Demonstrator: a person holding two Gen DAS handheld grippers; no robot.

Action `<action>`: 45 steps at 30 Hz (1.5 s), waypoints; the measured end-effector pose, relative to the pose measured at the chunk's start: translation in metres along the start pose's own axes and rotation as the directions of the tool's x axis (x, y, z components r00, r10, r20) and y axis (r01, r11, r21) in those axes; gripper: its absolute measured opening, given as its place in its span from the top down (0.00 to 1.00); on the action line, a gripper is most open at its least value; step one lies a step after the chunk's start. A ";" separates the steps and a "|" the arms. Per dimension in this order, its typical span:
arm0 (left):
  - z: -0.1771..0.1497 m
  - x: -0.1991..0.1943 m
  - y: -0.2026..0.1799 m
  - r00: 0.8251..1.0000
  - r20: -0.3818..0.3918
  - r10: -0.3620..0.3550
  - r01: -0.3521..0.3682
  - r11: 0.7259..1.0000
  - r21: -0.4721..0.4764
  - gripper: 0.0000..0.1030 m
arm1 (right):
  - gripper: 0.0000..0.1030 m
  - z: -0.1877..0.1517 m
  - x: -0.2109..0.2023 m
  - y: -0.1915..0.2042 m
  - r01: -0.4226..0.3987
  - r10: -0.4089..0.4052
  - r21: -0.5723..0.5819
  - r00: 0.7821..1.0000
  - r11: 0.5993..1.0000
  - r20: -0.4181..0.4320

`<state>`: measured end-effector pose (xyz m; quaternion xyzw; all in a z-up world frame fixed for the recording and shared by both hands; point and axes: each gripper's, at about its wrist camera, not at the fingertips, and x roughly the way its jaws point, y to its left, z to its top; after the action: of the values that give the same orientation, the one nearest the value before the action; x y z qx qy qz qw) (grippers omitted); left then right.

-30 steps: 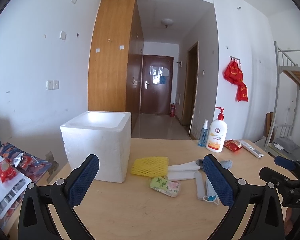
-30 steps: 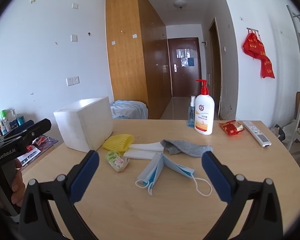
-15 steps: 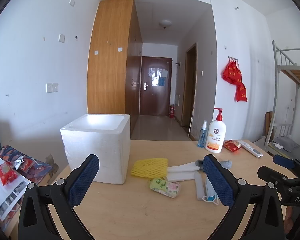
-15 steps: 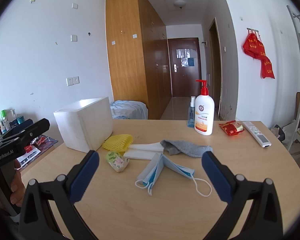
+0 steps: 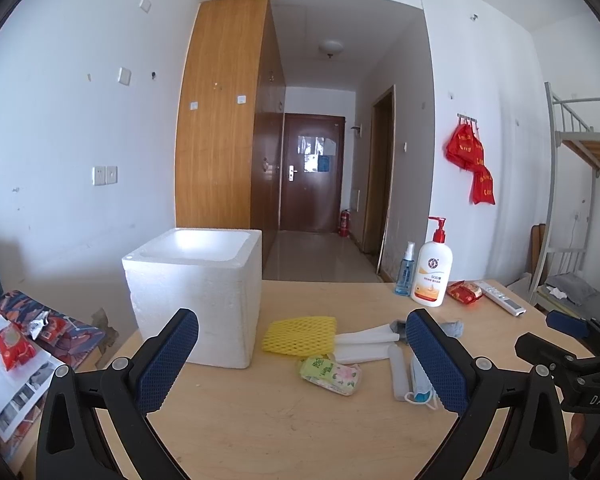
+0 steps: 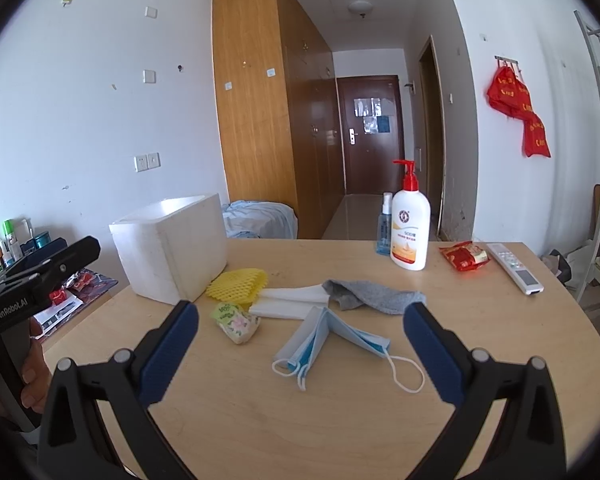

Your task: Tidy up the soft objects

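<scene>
Soft items lie mid-table: a yellow foam net [image 6: 237, 283], a floral tissue pack [image 6: 236, 321], folded white cloth [image 6: 294, 301], a grey cloth [image 6: 374, 295] and blue face masks [image 6: 332, 338]. A white foam box [image 6: 170, 242] stands open at the left. My right gripper [image 6: 300, 354] is open and empty, above the table before the masks. My left gripper [image 5: 302, 360] is open and empty, near the box [image 5: 198, 280], with the net [image 5: 299, 335] and tissue pack [image 5: 330, 374] between its fingers in view.
A lotion pump bottle [image 6: 410, 224], a small spray bottle [image 6: 384, 226], a red snack packet [image 6: 464, 256] and a remote [image 6: 514, 268] sit at the table's far right. A side surface with papers and packets [image 5: 16, 344] lies left of the table [image 6: 300, 420].
The left wrist view has tilted slightly; the scene sits a little lower and nearer. Nothing on the table has moved. Both grippers stay open.
</scene>
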<state>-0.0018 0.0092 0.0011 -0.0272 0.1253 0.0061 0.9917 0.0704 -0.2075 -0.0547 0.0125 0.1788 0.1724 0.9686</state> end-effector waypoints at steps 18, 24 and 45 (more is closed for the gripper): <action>0.001 -0.002 0.002 1.000 0.000 0.002 -0.002 1.000 0.002 0.00 | 0.00 0.000 -0.001 0.000 -0.001 0.001 -0.003 1.000 1.000 -0.002; 0.002 -0.002 0.001 1.000 -0.002 0.005 -0.005 1.000 0.003 0.00 | 0.00 0.000 -0.001 0.001 -0.001 0.001 -0.005 1.000 1.000 -0.002; 0.006 0.026 -0.012 0.995 -0.076 -0.065 0.067 0.997 0.024 0.00 | 0.00 0.008 0.023 -0.011 0.009 -0.009 -0.002 0.998 1.000 -0.061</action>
<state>0.0254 -0.0026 0.0010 -0.0184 0.1618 -0.0292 0.9862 0.0970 -0.2095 -0.0562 0.0056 0.2080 0.1685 0.9635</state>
